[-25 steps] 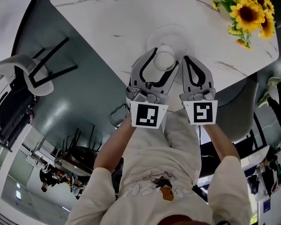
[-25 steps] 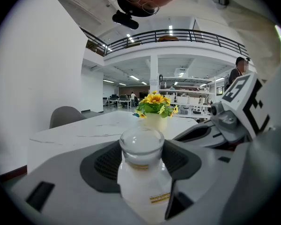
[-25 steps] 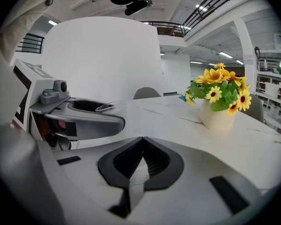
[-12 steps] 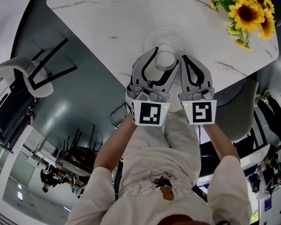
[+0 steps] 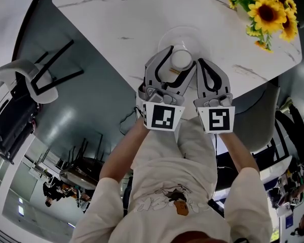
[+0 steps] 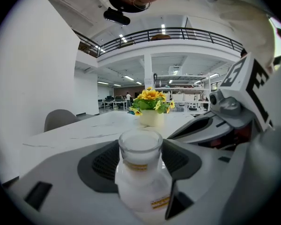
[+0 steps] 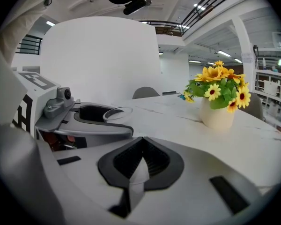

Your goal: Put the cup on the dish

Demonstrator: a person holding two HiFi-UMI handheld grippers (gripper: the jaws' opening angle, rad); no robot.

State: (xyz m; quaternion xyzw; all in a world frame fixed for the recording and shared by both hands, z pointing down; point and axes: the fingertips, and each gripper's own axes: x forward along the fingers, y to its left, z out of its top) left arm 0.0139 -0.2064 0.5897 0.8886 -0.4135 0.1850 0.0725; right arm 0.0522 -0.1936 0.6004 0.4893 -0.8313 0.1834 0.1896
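Cup [image 6: 141, 171] clamped between your left gripper [image 5: 177, 64] jaws, over the dish [image 5: 164, 37] on the counter [image 5: 116, 14], your right gripper [image 7: 141, 146] just beside, jaws together, empty.

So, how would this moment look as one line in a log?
left gripper: shut on cup | cup: over dish, contact unclear | right gripper: shut, empty

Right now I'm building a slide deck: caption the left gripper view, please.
Left hand-held gripper shut on a clear cup, sunflower vase beyond on the white table.
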